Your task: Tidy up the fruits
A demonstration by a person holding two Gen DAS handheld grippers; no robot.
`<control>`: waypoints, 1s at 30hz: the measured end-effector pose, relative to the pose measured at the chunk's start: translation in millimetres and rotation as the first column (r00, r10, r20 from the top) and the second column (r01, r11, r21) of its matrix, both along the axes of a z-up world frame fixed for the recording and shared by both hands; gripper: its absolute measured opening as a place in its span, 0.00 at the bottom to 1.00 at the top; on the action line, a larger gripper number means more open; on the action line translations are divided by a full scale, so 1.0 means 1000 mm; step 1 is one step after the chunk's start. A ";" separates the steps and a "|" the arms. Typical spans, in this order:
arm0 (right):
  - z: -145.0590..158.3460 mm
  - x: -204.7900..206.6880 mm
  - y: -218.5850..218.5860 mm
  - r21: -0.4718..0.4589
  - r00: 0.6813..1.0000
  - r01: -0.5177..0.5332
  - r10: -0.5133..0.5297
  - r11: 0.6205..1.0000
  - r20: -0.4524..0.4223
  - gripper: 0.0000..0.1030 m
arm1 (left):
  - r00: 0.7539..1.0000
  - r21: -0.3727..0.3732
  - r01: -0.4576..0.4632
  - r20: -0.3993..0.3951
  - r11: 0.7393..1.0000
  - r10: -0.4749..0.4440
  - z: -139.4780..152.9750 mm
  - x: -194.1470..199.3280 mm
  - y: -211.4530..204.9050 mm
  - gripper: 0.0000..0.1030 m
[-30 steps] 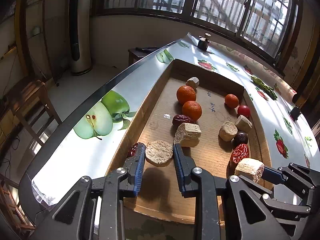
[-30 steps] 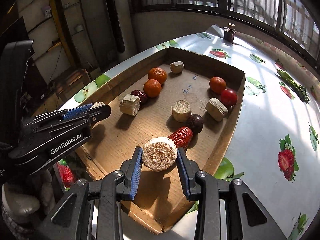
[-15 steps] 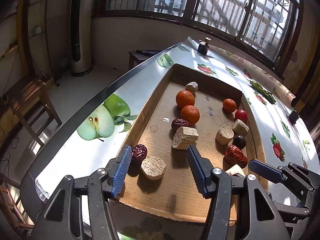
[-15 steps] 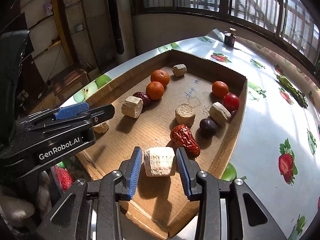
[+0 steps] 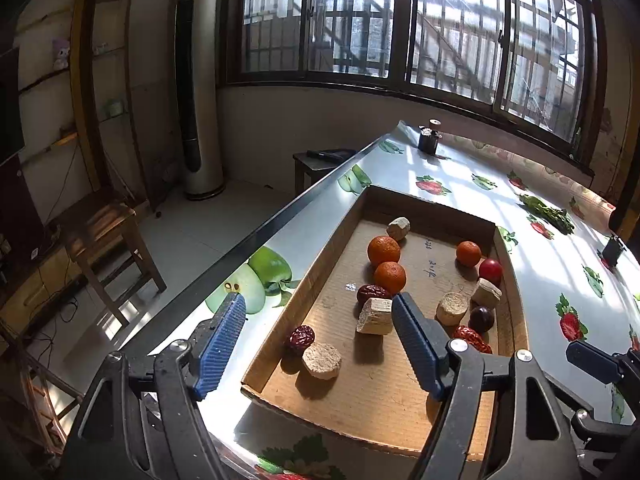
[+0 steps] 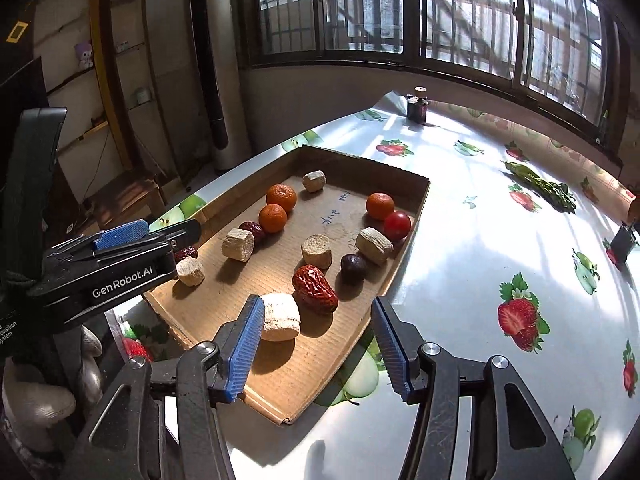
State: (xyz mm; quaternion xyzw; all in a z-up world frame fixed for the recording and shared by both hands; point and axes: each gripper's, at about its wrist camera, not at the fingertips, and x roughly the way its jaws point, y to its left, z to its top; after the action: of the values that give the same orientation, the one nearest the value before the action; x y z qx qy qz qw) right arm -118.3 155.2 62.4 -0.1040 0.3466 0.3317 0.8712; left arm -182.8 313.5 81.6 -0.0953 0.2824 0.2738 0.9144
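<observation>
White lettering on the side of my left gripper (image 6: pixel 120 236) reads "GenRobot.AI". Faint blue handwriting on the floor of the cardboard tray (image 5: pixel 400 420) is too small to read. A second ago both pairs of fingers gripped beige cork-like cylinders. Now my left gripper's fingers (image 5: pixel 222 346) are spread wide and hold nothing; its round cylinder (image 5: pixel 322 361) lies in the tray's near left corner, touching a dark red date (image 5: pixel 301 336). My right gripper (image 6: pixel 318 352) is also released, and its pale cylinder (image 6: pixel 280 317) rests near the tray's near edge, beside a wrinkled red date (image 6: pixel 315 283). Oranges (image 6: pixel 281 197) and other fruit sit farther along the tray on the fruit-printed tabletop (image 6: pixel 500 240).
</observation>
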 end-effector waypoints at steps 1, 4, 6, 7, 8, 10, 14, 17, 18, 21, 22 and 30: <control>0.000 0.000 -0.004 0.006 1.000 0.009 -0.009 1.000 -0.002 0.60 | 0.999 0.050 -0.037 0.031 0.998 0.035 0.009 -0.007 -0.006 0.90; -0.001 -0.002 -0.016 0.026 0.999 0.029 -0.028 0.999 -0.021 0.60 | 0.989 0.116 -0.085 0.129 0.990 0.070 0.030 -0.025 -0.021 1.00; 0.000 -0.004 -0.022 0.036 0.999 0.038 -0.037 0.999 -0.028 0.60 | 0.981 0.100 -0.088 0.182 0.991 0.069 0.036 -0.038 -0.026 1.00; 0.000 -0.005 -0.024 0.040 0.999 0.041 -0.040 0.998 -0.027 0.60 | 0.978 0.083 -0.082 0.197 0.993 0.064 0.038 -0.040 -0.028 1.00; 0.001 -0.007 -0.027 0.042 0.999 0.044 -0.043 0.998 -0.024 0.60 | 0.979 0.067 -0.063 0.200 0.996 0.048 0.039 -0.041 -0.029 1.00; 0.003 -0.011 -0.032 0.044 0.999 0.050 -0.049 0.998 -0.013 0.61 | 0.985 0.044 -0.027 0.172 0.999 0.019 0.039 -0.038 -0.031 1.00; 0.005 -0.017 -0.039 0.048 0.998 0.061 -0.061 0.997 0.009 0.66 | 0.994 0.010 -0.009 0.113 1.000 0.008 0.035 -0.032 -0.035 1.00; 0.005 -0.020 -0.044 0.046 0.998 0.065 -0.066 0.997 0.019 0.69 | 0.995 -0.007 0.004 0.103 1.000 -0.003 0.033 -0.029 -0.039 1.00; 0.005 -0.020 -0.046 0.045 0.997 0.068 -0.069 0.997 0.021 0.70 | 0.995 -0.013 0.013 0.095 1.000 -0.011 0.033 -0.028 -0.041 1.00; 0.006 -0.019 -0.049 0.051 0.997 0.076 -0.077 0.996 0.020 0.71 | 0.997 -0.022 0.032 0.076 0.999 -0.030 0.029 -0.025 -0.045 1.00; 0.005 -0.018 -0.050 0.052 0.997 0.080 -0.081 0.995 0.017 0.71 | 0.997 -0.017 0.032 0.071 0.999 -0.031 0.028 -0.023 -0.046 1.00; -0.001 -0.012 -0.053 0.037 0.995 0.099 -0.098 0.994 -0.005 0.72 | 0.998 -0.016 0.060 0.022 0.998 -0.060 0.018 -0.012 -0.052 1.00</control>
State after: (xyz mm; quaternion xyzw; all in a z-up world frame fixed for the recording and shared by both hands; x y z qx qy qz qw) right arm -130.5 102.5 61.9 -0.0698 0.3465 0.2950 0.8877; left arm -195.2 261.8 99.4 -0.0970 0.2777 0.2428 0.9244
